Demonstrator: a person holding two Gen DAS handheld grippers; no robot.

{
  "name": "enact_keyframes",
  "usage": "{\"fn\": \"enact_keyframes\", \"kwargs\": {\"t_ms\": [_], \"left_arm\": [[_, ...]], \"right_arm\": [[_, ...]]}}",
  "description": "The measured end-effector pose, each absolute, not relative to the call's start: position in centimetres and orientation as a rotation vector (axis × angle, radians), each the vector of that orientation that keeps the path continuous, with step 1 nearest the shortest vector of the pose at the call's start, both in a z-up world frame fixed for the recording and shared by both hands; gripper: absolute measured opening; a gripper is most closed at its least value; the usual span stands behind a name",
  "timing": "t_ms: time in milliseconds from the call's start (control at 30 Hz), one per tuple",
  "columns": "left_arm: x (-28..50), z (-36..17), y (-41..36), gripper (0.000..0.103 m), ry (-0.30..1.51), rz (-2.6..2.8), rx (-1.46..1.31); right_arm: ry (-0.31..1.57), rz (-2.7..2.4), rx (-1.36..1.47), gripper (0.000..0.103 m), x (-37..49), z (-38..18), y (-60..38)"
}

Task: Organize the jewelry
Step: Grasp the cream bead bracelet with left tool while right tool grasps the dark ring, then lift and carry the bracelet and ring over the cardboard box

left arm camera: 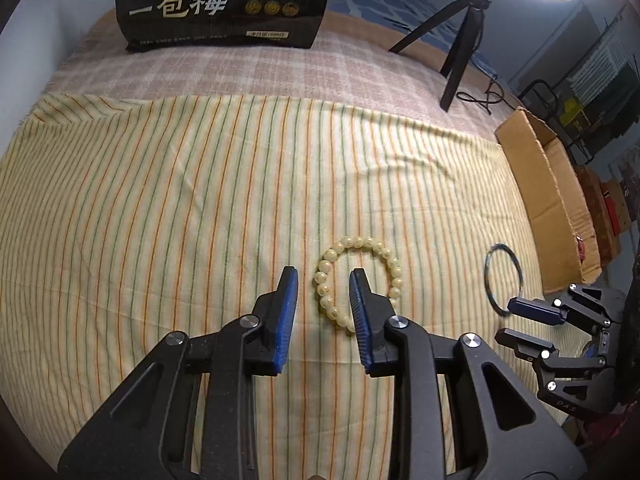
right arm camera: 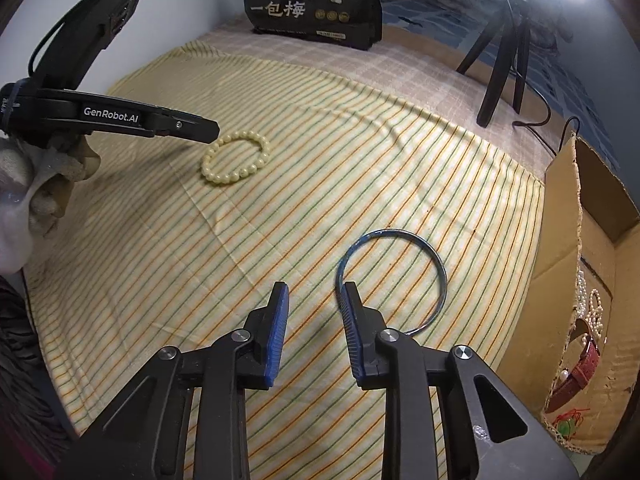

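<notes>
A cream bead bracelet (left arm camera: 325, 276) lies on the striped cloth; it also shows in the right wrist view (right arm camera: 236, 156). My left gripper (left arm camera: 323, 274) is open, its jaws astride the bracelet's left arc, one finger inside the loop. A thin blue-grey bangle (right arm camera: 436, 264) lies flat to the right; it also shows in the left wrist view (left arm camera: 520, 272). My right gripper (right arm camera: 313, 286) is open, its right finger over the bangle's left rim. The right gripper also shows in the left wrist view (left arm camera: 504, 318).
An open cardboard box (right arm camera: 592, 280) at the cloth's right edge holds pearl strands, a red watch strap (right arm camera: 576, 376) and other pieces. A black snack bag (left arm camera: 224, 4) stands at the back. A black tripod (left arm camera: 460, 36) with a ring light stands back right.
</notes>
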State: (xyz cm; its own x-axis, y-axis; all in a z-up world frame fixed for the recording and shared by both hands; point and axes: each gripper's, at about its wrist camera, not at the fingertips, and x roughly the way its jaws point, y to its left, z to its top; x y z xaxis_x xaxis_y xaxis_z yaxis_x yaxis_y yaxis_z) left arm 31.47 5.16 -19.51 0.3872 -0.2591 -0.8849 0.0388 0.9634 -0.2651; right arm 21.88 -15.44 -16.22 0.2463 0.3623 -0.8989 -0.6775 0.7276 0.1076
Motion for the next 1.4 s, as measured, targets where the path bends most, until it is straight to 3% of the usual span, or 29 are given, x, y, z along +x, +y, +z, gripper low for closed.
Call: {"fn": "enact_keyframes", "kwargs": {"t_ms": [267,567,667,833,1400], "left_arm": [[32.5,-20.7,4.9,0.026,1.181,-0.189,-0.197],[32.6,-21.7,4.0,0.015,1.151,-0.170,-0.126],[32.4,-21.7,3.9,0.008,1.139,-0.162,-0.108],[32.1,-21.4,4.1,0.006,1.133,-0.159,-0.118],[29.7,-16.2,4.1,0.005,1.015,-0.186,-0.147]], "right_arm": [[1.143,0.720,-0.346,0.024,22.7,-17.3,-15.1],[1.170,0.705,-0.328,0.023,23.0,-18.3,-14.9],[1.165,0.701,-0.328,0.008,23.0,-18.2,-15.0],[1.157,0.698,-0.322,0.003,22.9,-17.9,-15.0],[1.035,0.684,-0.268,0.002,21.1,-12.6,-17.4]]}}
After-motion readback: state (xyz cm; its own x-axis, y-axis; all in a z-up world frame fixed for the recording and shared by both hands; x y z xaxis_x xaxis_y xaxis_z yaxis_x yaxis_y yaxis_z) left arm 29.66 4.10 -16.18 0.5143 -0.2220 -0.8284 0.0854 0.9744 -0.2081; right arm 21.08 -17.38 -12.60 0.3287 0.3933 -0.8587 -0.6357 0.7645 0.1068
